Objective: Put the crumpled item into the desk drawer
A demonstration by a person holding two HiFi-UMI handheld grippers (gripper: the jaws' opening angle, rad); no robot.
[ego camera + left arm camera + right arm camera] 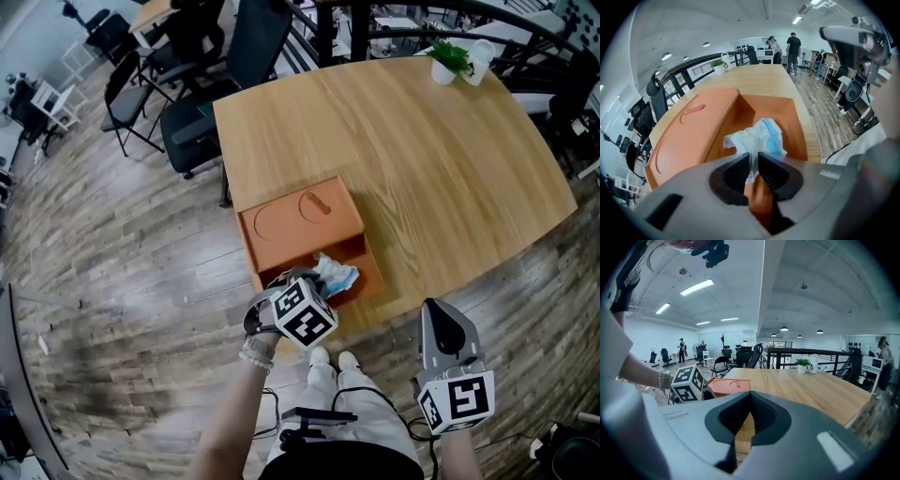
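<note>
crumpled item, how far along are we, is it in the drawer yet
Done: the drawer is open and the crumpled item is inside it, apparently resting on the bottom.
In hand: the left gripper is shut on a thin edge of the item.
Left: let go and pull the gripper out, then probably close the drawer. The right gripper is shut on nothing, off the desk's near edge.

Left claw (753, 160): jaws pressed together on a thin fold of the crumpled item (758, 135); the tips sit over the near end of the open drawer (367, 265) and point away from the body.
Left wrist (255, 353): wears a beaded band and is held just short of the drawer's near edge.
Left forearm (228, 427): bare, reaching forward towards the drawer.
Right claw (434, 307): jaws together with nothing between them; held to the right of the drawer and nearer the body, well apart from it, tips pointing forward.
</note>
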